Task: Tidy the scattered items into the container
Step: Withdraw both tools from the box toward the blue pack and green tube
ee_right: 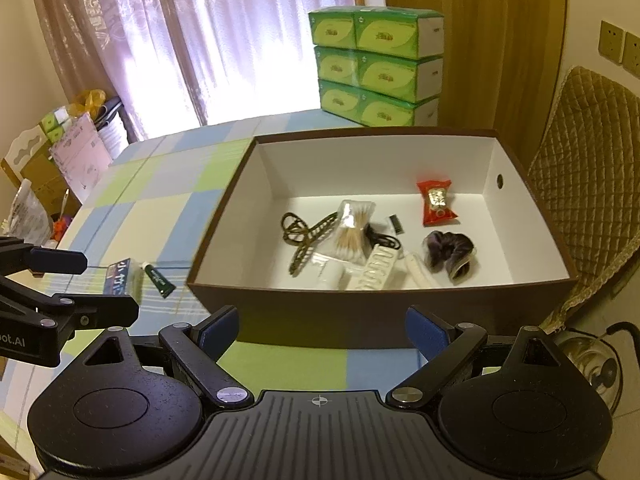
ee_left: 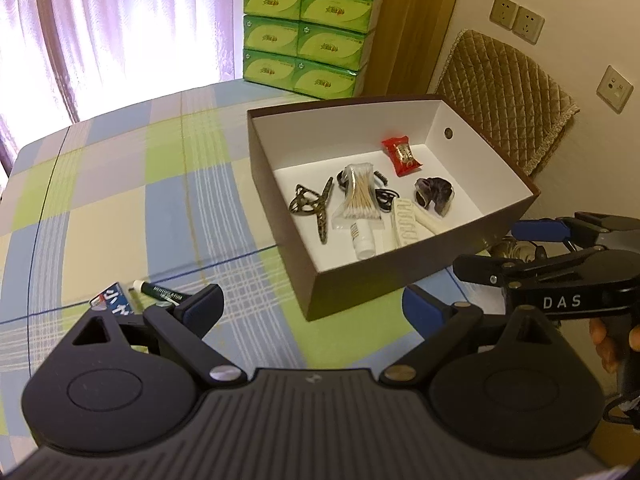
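Note:
A brown box with a white inside stands on the checked tablecloth. In it lie a bronze hair claw, a bag of cotton swabs, a red snack packet, a dark scrunchie and a white comb. Left of the box, on the cloth, rest a dark green tube and a blue packet. My left gripper is open and empty, close to the tube. My right gripper is open and empty at the box's near wall.
A stack of green tissue boxes stands at the table's far edge. A chair with a quilted cover is right of the box. Cartons and bags crowd the floor at the left, by the curtains.

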Demonstrator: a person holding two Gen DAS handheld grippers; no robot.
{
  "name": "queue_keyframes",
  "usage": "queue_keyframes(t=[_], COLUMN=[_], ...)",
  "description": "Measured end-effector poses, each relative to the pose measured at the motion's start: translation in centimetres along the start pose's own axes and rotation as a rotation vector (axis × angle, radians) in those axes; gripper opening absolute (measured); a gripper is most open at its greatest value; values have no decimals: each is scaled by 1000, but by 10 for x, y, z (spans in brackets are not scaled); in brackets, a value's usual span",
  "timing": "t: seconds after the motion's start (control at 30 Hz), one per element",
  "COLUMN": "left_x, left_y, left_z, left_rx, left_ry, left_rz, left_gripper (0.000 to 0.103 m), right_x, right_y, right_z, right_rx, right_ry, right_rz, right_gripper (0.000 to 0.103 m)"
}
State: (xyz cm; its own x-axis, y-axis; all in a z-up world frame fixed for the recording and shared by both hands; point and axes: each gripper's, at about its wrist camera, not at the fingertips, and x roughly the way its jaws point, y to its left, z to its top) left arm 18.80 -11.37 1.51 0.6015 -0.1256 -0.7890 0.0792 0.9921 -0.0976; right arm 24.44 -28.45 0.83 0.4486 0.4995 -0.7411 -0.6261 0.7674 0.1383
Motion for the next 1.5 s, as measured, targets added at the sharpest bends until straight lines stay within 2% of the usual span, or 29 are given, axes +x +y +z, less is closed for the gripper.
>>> queue_keyframes(t=[0.6, 0.83, 1.17, 1.5], left_x=[-25, -29, -27, -3], left_y=[57, 83, 130, 160], left_z=[-33, -46, -68, -76], left_rx=[-52, -87, -157, -184], left_ry=[10, 26, 70, 114], left_rz=[41, 75, 162, 223], left_gripper=[94, 94, 94, 94], right_x=[8, 22, 58, 110], right_y=[58, 82, 126, 138], right_z=[-10, -12, -29, -38], right_rx=[-28, -40, -87, -37], right_ry=[24, 40, 70, 109], right_rz=[28, 65, 154, 235], right_gripper=[95, 95, 95, 95])
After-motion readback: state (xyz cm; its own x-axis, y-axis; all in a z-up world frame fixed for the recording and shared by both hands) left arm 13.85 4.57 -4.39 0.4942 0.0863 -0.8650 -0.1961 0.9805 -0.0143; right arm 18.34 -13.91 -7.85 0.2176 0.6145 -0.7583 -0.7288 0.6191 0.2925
